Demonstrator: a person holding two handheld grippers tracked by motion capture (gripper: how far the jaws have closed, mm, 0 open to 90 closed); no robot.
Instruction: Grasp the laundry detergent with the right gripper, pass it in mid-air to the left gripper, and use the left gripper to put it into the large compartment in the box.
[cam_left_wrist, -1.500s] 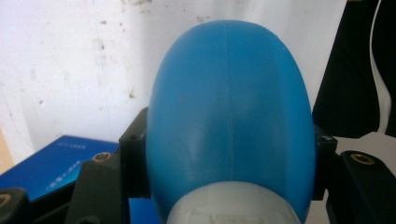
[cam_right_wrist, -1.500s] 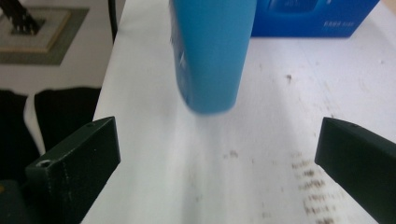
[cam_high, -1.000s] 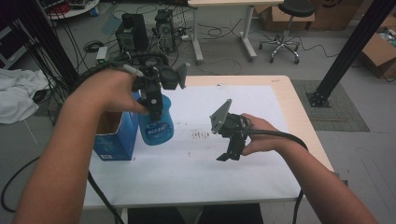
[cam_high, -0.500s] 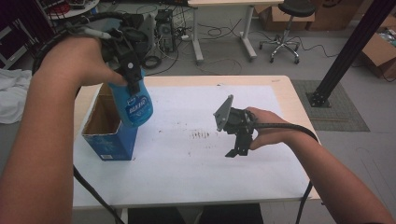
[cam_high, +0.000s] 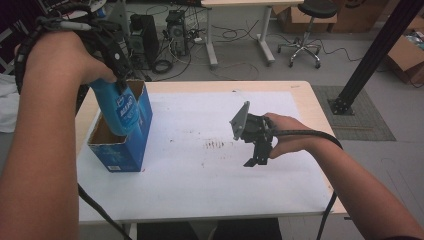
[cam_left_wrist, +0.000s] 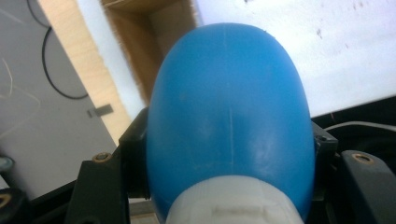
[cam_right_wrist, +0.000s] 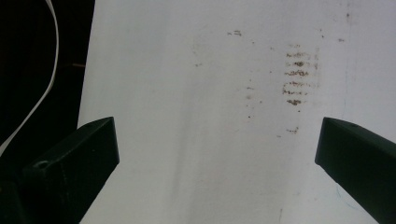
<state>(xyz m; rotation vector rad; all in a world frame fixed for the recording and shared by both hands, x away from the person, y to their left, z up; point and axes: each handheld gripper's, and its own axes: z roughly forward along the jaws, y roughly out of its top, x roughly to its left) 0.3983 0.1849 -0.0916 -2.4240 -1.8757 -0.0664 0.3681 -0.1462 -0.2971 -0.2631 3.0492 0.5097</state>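
One blue bottle, upright in the left gripper's clenched fingers, hangs directly above the open box at the tabletop's left edge; the right gripper is released.

The left arm is raised high at the left, wrist bent, its tool pointing down with jaws clamped on a load. The right forearm reaches in low from the right, its tool pointing down, jaws spread wide.
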